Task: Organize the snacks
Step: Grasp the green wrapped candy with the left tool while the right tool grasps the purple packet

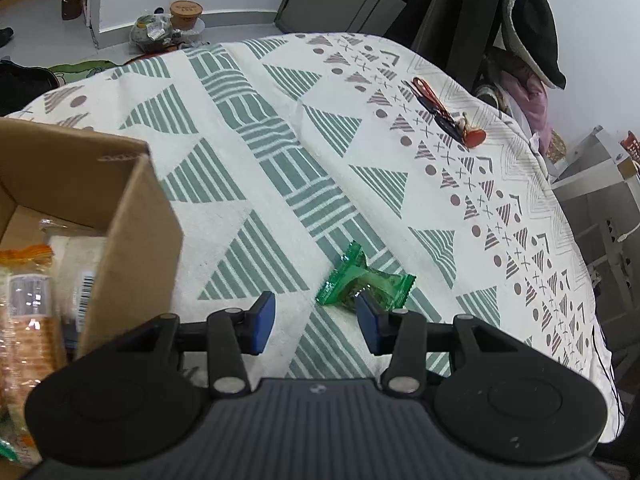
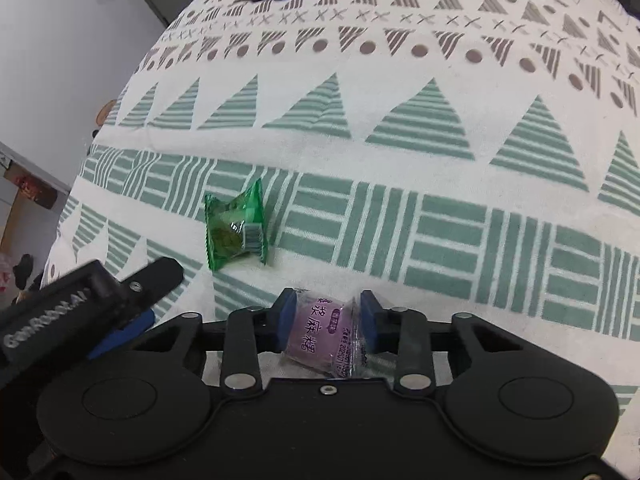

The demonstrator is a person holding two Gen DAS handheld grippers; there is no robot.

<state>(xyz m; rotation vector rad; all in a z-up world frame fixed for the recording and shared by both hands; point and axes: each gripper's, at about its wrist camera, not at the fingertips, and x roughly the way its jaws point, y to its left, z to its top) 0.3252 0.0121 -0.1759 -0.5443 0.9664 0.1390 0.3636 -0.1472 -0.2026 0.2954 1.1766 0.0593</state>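
Observation:
A green wrapped snack (image 1: 362,282) lies on the patterned cloth just ahead of my left gripper (image 1: 316,320), which is open with its right pad touching or just in front of the wrapper's near edge. The same green snack (image 2: 236,226) shows in the right wrist view, ahead and to the left. My right gripper (image 2: 328,322) is shut on a purple wrapped snack (image 2: 320,330) with printed characters. The left gripper's black body (image 2: 92,304) enters at the lower left of that view. A cardboard box (image 1: 132,216) at the left holds cracker packs (image 1: 28,320).
The table is covered by a white cloth (image 1: 280,140) with green and mauve triangles. Red-handled scissors and a small red item (image 1: 444,114) lie at its far right edge. Dark clothing (image 1: 520,12) hangs beyond the table. Containers (image 1: 172,24) sit on the floor behind.

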